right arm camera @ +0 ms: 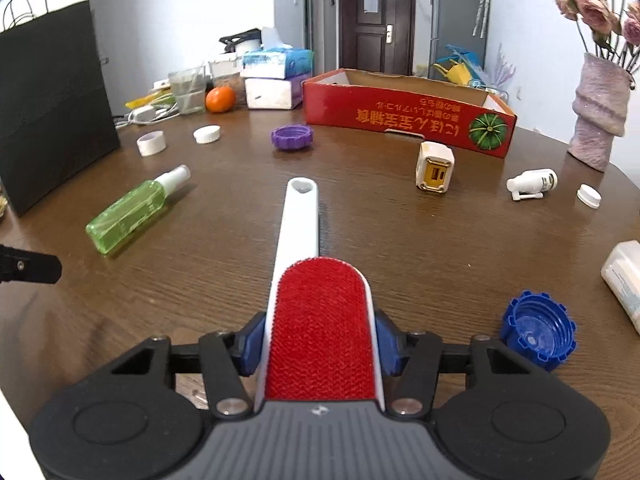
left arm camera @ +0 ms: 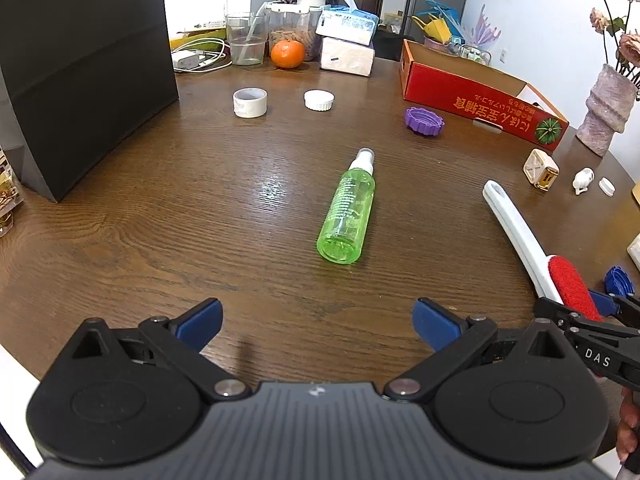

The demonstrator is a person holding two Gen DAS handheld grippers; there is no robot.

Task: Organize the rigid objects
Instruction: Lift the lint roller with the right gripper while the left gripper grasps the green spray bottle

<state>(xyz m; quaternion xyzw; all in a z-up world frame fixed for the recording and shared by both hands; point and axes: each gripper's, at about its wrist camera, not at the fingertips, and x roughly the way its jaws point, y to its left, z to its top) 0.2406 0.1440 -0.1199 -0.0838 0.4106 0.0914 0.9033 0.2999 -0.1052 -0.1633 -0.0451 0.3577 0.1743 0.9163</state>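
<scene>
My right gripper [right arm camera: 318, 344] is shut on the red head of a white-handled lint brush [right arm camera: 304, 232], whose handle points away over the table; the brush also shows at the right of the left wrist view [left arm camera: 516, 232]. My left gripper [left arm camera: 318, 322] is open and empty, hovering over the table short of a green spray bottle [left arm camera: 348, 208] that lies on its side, also seen in the right wrist view [right arm camera: 134, 212]. A red cardboard box [right arm camera: 404, 114] stands open at the back right, also visible from the left wrist [left arm camera: 476, 96].
Loose on the wooden table [left arm camera: 200, 200]: a purple cap [right arm camera: 291, 137], white cap [right arm camera: 207, 134], tape roll [right arm camera: 151, 143], cream charger cube [right arm camera: 434, 166], small white bottle [right arm camera: 532, 184], blue cap [right arm camera: 538, 330]. A black bag [left arm camera: 80, 68] stands left, a vase [right arm camera: 598, 112] right, an orange [left arm camera: 287, 54] and tissue packs behind.
</scene>
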